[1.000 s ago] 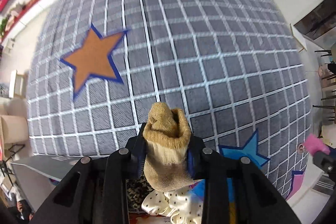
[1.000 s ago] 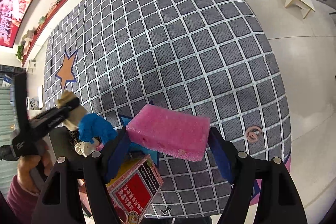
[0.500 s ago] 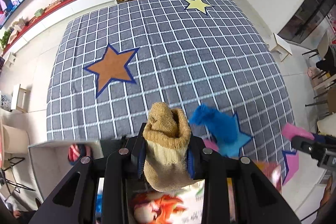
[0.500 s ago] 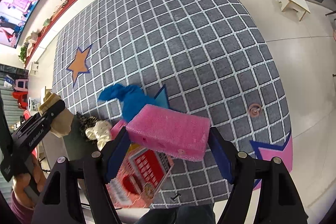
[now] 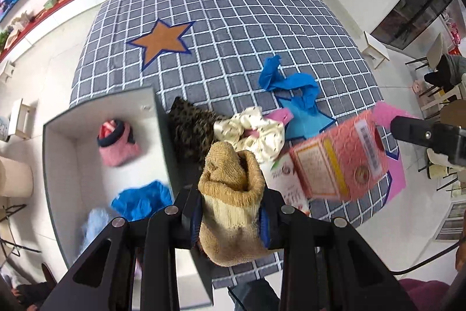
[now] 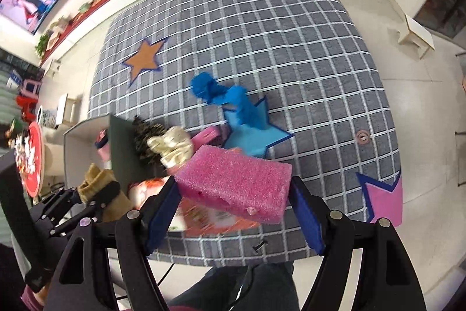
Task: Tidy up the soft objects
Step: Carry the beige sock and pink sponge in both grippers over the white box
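Left wrist view: left gripper (image 5: 231,212) pinching a tan sock (image 5: 231,194) tight between its blue pads, cuff end sticking up, hanging above the edge of a grey-walled box (image 5: 157,118). Inside the box, lying on the white floor: a pink-and-navy knit item (image 5: 116,143) and a blue cloth (image 5: 142,200). Just beside the box wall, resting on the checked rug (image 5: 233,28): a leopard-print fabric (image 5: 192,130), touching a cream dotted cloth (image 5: 256,133); further out, a blue glove-like cloth (image 5: 288,85). Blurred red carton (image 5: 337,156) showing at right, with the other gripper's black body beyond it.

Right wrist view: right gripper (image 6: 233,188) clamping a pink sponge (image 6: 236,182) by its two ends, jaws standing wide around it, block tilted and hanging above the rug (image 6: 291,34). Below it, the blurred carton (image 6: 209,214). Leopard fabric (image 6: 145,139) and cream cloth (image 6: 171,147) lying against the box wall (image 6: 122,153). Left gripper (image 6: 96,194) appearing at lower left, gripping the sock (image 6: 99,185).
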Demonstrator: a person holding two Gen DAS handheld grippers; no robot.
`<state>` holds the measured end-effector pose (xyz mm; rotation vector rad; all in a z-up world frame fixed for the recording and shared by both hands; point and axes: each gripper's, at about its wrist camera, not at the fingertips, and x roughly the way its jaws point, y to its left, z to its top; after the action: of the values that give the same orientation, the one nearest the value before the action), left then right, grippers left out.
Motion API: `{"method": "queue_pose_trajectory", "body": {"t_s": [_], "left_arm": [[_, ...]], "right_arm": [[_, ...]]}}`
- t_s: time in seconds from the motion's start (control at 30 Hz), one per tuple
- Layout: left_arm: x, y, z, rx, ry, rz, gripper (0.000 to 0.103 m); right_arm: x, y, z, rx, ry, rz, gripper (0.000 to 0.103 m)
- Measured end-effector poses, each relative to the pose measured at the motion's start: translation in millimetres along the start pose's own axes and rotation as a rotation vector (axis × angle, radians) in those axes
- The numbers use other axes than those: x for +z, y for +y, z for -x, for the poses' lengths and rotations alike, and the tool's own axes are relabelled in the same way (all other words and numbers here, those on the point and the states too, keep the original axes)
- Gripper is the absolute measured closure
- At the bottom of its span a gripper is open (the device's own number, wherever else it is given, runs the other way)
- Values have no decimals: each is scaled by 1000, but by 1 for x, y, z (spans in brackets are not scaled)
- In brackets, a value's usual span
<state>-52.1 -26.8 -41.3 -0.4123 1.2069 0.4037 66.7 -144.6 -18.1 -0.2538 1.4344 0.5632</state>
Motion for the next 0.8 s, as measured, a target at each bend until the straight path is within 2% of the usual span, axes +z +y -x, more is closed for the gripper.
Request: {"method": "queue_pose_trajectory", "body": {"t_s": [0.4,0.8], "left_arm": [[-39,28,33,32,-69,59,69],[-62,52,41,49,-82,126,69]], "right_arm": [[-44,84,-8,25,33,191,28],[-57,113,-15,17,54,246,27]]}}
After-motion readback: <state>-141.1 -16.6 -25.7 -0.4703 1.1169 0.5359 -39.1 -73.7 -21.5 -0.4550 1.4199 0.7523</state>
